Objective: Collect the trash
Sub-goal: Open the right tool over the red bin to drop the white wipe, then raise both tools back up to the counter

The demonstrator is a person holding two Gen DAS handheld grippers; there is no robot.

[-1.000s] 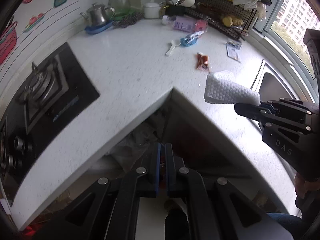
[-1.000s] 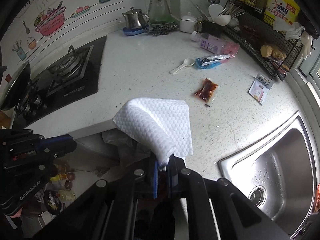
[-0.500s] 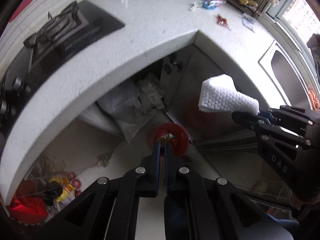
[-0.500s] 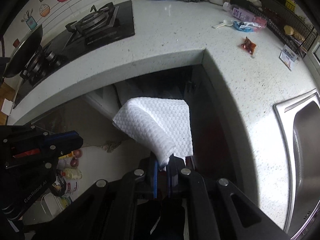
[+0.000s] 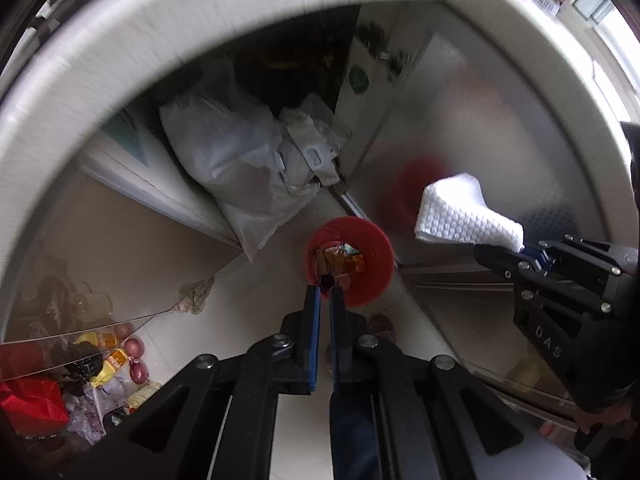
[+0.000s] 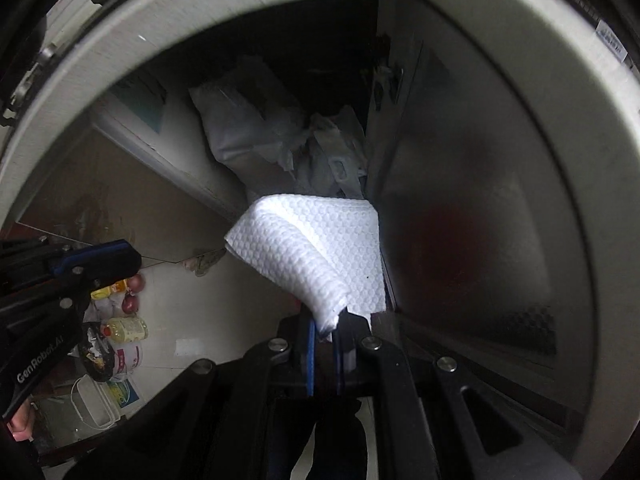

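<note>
Paper towel [image 6: 320,248] between right gripper [image 6: 325,322] fingertips

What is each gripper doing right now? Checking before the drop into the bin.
Left gripper: closed; a small dark item at its fingers' tips, grip unclear.
Right gripper: closed on the white dimpled paper towel.

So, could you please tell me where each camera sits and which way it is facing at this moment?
Left wrist: on the left hand-held gripper, facing down at the red bin on the floor; the right hand-held gripper with the white paper towel shows at right.
Right wrist: on the right hand-held gripper, facing down, the towel filling the centre; the left hand-held gripper shows at left.
Shared: towel, plastic bags, counter edge.
</note>
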